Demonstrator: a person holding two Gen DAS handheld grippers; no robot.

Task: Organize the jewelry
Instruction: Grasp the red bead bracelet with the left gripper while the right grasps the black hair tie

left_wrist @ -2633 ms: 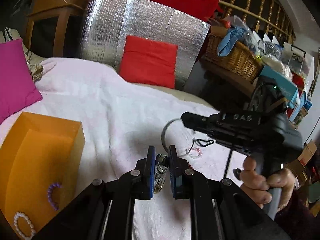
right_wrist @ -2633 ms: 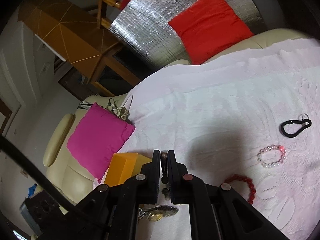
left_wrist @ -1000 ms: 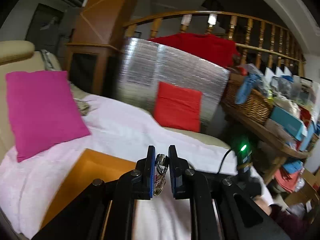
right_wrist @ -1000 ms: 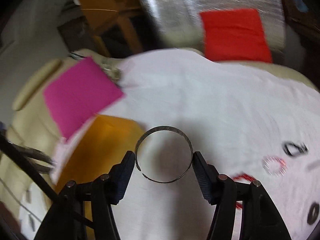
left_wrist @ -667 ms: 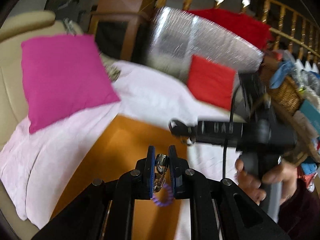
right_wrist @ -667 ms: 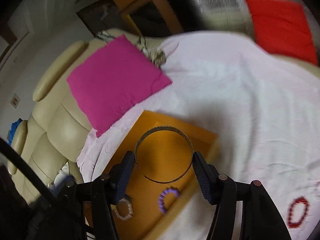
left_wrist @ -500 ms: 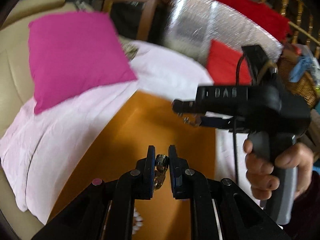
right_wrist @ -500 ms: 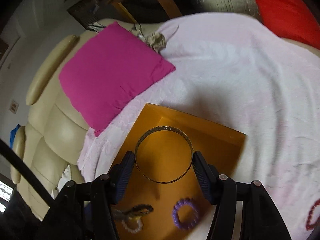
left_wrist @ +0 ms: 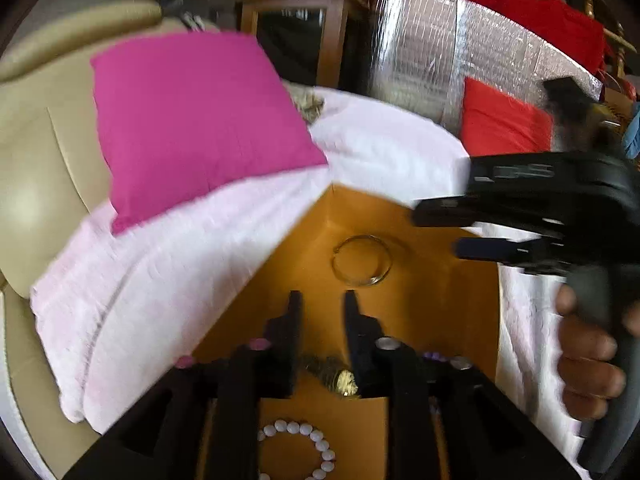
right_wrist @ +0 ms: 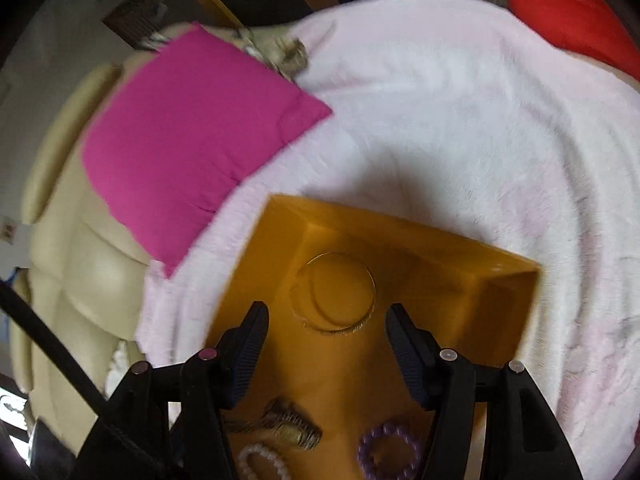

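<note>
An orange box [right_wrist: 400,220] sits on a pale pink blanket. My left gripper [left_wrist: 322,304] hangs over it with its jaws opening and nothing pressed between the pads. A gold-and-steel watch [left_wrist: 336,376] lies loose on the box floor under the fingers. My right gripper [right_wrist: 328,328] stands open just behind a thin metal bangle [right_wrist: 334,298], which lies flat on the box floor clear of both pads. The left wrist view shows the same bangle [left_wrist: 362,260] and the right gripper [left_wrist: 440,232] above it. The box also holds the watch [right_wrist: 288,428], a purple bead bracelet [right_wrist: 390,454] and a white bead bracelet [left_wrist: 296,452].
A magenta cushion [left_wrist: 192,120] leans on the beige sofa [left_wrist: 36,152] left of the box. Behind it are a red cushion [left_wrist: 500,124] and a silver foil panel [left_wrist: 432,60]. A person's hand [left_wrist: 588,360] grips the right tool's handle. The pink blanket [right_wrist: 460,100] spreads to the right.
Both grippers came down over the orange box. The left jaws parted and the watch dropped to the box floor. The right pads let the bangle fall flat into the box.
</note>
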